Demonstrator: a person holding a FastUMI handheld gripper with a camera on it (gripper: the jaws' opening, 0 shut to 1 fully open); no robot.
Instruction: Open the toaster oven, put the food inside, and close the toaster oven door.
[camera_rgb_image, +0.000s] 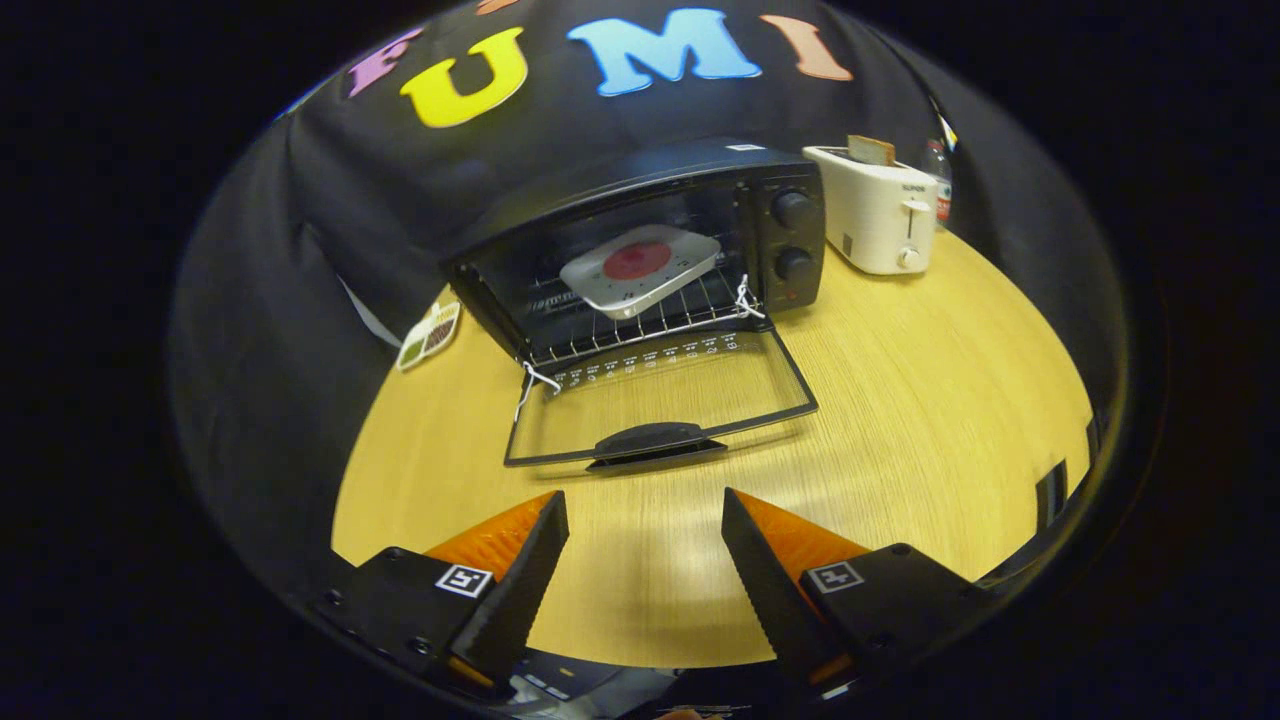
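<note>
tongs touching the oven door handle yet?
Apart. The gripper view shows the tongs open, with a strip of bare table between their tips and the door handle of the lowered toaster oven door.

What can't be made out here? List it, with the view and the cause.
Gripper view throughout:
- Markings on the toaster oven door: too small.
- What the red food on the tray is: too small.
- Bottle: mostly hidden behind the toaster.
- Card: print too small.
The fingers are open, holding nothing.

The camera rides above the spread, empty tongs (645, 505), looking forward and down at the near, open toaster oven (640, 250).
</note>
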